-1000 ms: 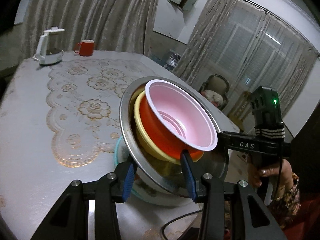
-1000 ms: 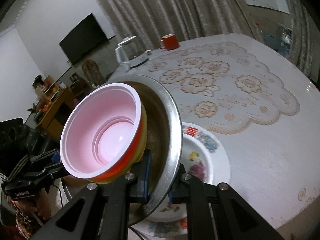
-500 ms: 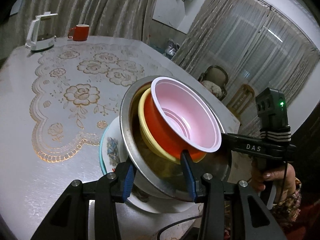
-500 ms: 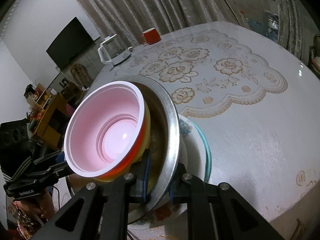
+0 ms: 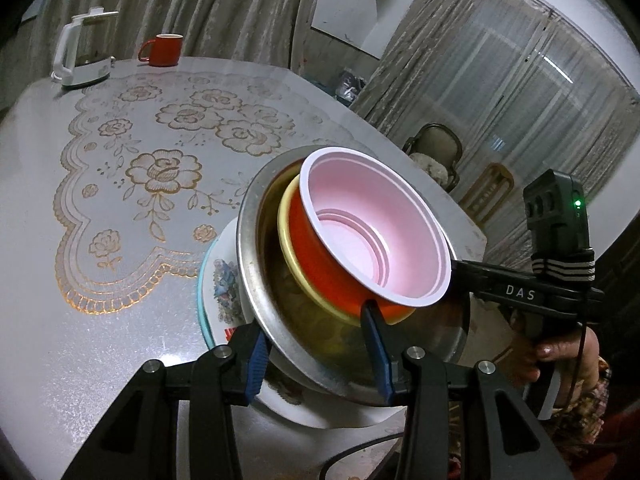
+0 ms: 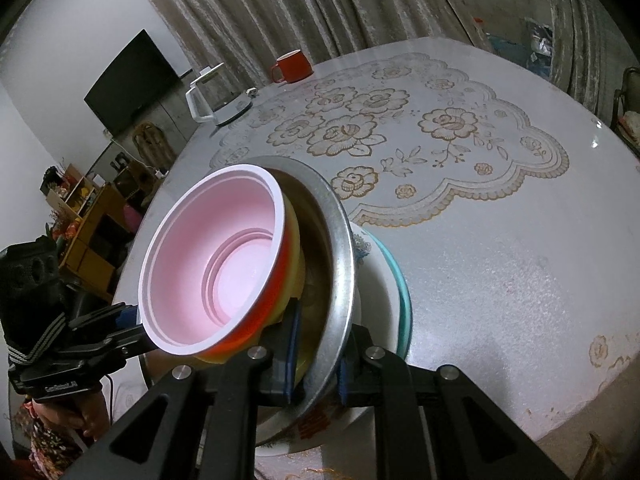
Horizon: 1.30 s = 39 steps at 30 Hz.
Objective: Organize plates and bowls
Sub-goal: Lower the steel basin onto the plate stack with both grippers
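The right gripper is pinching its jaws nearly closed on the thin rim of a metal bowl, one blue pad inside, one outside. The left gripper is standing partly open across the opposite rim of the same bowl, one pad outside the wall and the other inside against a nested yellow bowl; whether it is pressing cannot be told.

The metal bowl is sitting tilted, its mouth facing up and toward the left gripper's side. Inside it are lying the shallow yellow bowl, then a round plastic bowl, orange outside, pale pink inside with stepped rings at the bottom. Beneath them, at the near edge of the table, a white floral plate with a teal rim is resting flat.

The table is glossy and grey-white, printed with gold roses and a scalloped border. At the far side a white electric kettle and a red mug are standing close together. Beyond them ribbed grey curtains are hanging, with a dark television on the wall.
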Available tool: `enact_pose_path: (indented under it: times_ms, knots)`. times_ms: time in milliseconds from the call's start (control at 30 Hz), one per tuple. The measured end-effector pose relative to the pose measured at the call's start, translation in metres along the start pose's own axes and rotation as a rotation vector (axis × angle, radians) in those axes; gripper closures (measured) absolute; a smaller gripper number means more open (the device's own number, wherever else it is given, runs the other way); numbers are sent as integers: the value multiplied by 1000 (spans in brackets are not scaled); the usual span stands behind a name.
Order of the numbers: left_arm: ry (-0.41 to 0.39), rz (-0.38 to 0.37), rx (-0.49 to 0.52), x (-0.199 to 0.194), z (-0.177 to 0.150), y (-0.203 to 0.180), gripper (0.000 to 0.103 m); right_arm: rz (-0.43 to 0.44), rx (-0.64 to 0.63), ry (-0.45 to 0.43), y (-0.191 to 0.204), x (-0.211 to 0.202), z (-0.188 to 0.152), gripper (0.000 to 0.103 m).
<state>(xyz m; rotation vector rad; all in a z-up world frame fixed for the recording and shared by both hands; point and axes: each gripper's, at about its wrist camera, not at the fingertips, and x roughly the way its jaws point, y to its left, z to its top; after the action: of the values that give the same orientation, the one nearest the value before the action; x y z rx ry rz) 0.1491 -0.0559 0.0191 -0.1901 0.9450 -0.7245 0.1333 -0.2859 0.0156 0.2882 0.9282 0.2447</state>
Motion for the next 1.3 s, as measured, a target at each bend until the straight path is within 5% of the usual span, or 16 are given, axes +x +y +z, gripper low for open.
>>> enact_pose_path:
  times_ms: [1300]
  knots:
    - [-5,-1,-106,2,-18,14,59,65,93,35,-10,12,-11,81]
